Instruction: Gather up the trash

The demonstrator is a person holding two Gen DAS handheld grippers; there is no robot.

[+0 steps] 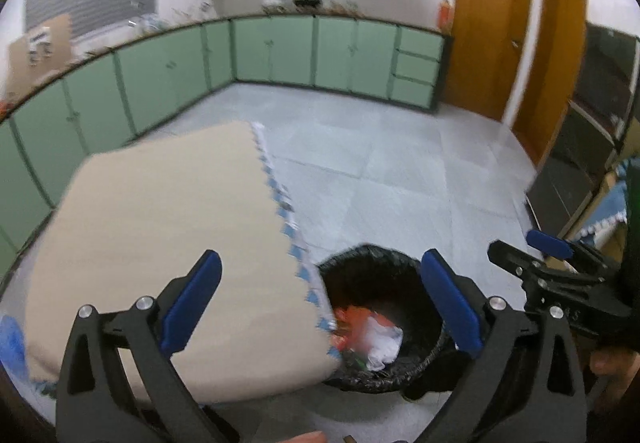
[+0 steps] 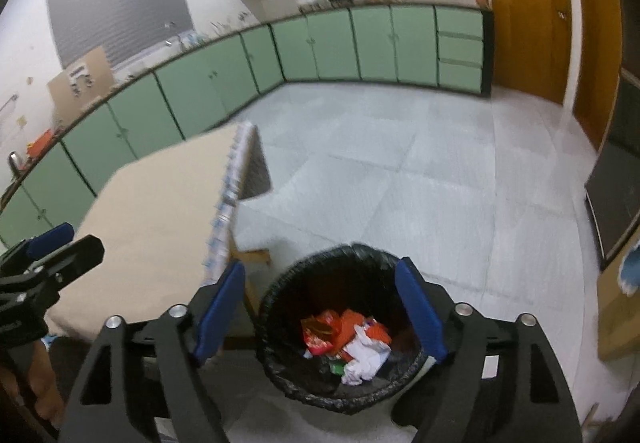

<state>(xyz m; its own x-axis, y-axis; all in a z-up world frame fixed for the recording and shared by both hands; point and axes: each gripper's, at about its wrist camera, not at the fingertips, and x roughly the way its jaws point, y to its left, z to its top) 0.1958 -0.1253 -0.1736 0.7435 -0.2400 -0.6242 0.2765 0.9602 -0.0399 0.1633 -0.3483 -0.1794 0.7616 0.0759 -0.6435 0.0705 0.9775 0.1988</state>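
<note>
Both pairs of fingers stand wide apart, holding nothing. Left gripper (image 1: 320, 301) hangs over the table (image 1: 160, 227) edge, the bin (image 1: 416, 359) below its right finger. Right gripper (image 2: 322, 309) frames the bin (image 2: 276, 323); trash (image 2: 348, 343) lies inside, beneath the fingers.

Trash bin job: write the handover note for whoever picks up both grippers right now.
Left gripper: open, nothing between its fingers, above the table's corner and the bin.
Right gripper: open, empty, above the bin.
Trash bin: black-lined, on the floor beside the table. Red wrappers and crumpled white paper lie in its bottom.
Done: that trash is in the bin.
Left: the visible tabletop shows no loose trash; its near edge is hidden behind the grippers, so check there and the floor before stopping.
</note>
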